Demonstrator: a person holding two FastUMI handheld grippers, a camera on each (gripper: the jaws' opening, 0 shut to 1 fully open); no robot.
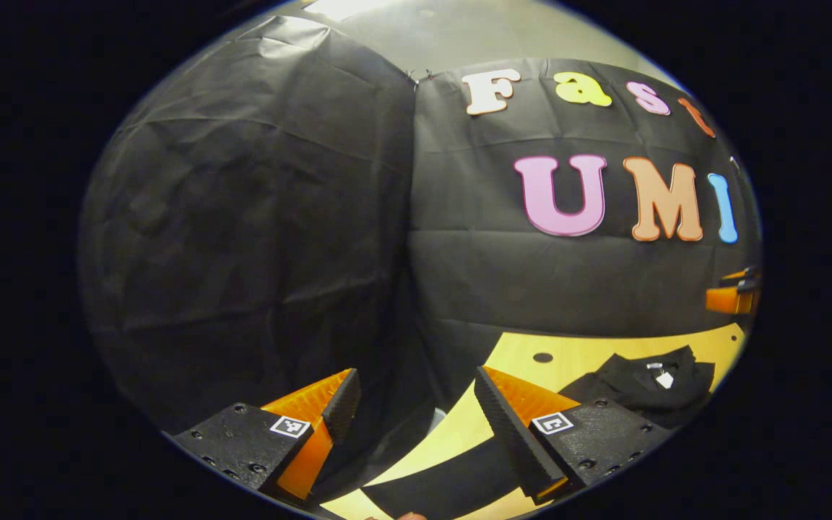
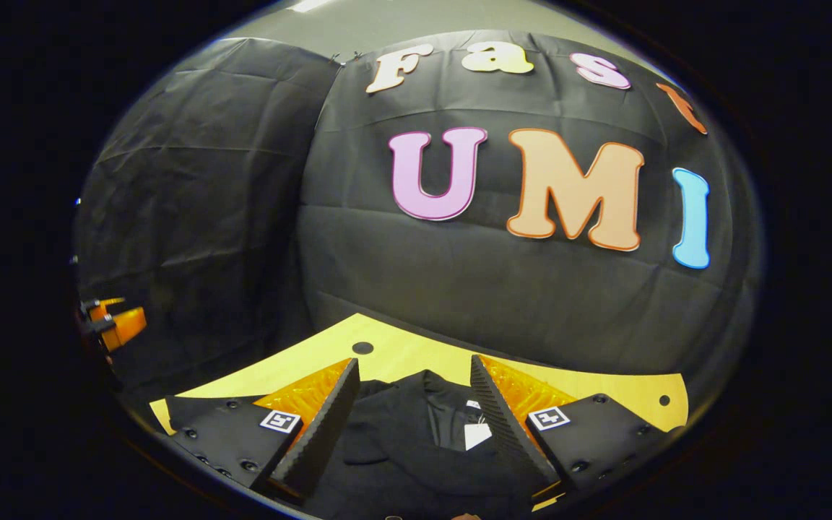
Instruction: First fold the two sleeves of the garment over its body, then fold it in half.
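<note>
A black garment [image 2: 423,433] with a white tag at its collar lies on the yellow table [image 2: 401,355]. In the left gripper view the garment [image 1: 651,386] lies at the right, and one black sleeve [image 1: 445,484] stretches across the table toward the bottom. My left gripper [image 1: 416,393] is open above the table's left corner, with nothing between its fingers. My right gripper [image 2: 414,390] is open above the garment's collar, apart from the cloth. The right gripper [image 1: 730,297] shows at the far right edge of the left gripper view. The left gripper [image 2: 116,325] shows at the left edge of the right gripper view.
The yellow table [image 1: 568,357] has small round holes near its far edge [image 2: 362,347]. Black cloth walls close the booth behind and to the left of the table. The table's left edge drops off right below my left gripper.
</note>
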